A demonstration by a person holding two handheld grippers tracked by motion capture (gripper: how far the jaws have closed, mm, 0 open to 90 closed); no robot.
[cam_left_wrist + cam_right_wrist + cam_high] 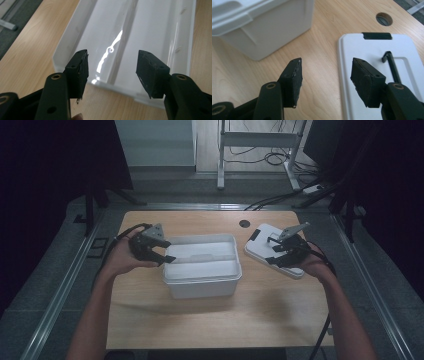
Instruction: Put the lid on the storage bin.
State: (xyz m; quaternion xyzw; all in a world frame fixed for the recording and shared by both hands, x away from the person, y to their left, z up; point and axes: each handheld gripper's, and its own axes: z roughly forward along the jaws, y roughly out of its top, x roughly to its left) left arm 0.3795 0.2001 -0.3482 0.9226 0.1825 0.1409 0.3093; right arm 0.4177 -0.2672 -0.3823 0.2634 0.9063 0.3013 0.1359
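Wooden table [210, 315]: white bin [202, 282] centre, lid [260, 251] beside; both hand-held grippers spread, empty

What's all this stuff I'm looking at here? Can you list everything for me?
box: one, white, open-topped, at the middle of the table, nothing visible inside
lid: one, white, with a black handle and a black clip, lying flat on the table to the right of the box
table: one, light wood, with a round hole near its far edge
stand: one, white metal frame, on the floor beyond the table
cables: several, black, on the floor by the stand
left claw: one, black, open, at the box's left rim
right claw: one, black, open, over the lid
forearms: two, coming in from the bottom edge
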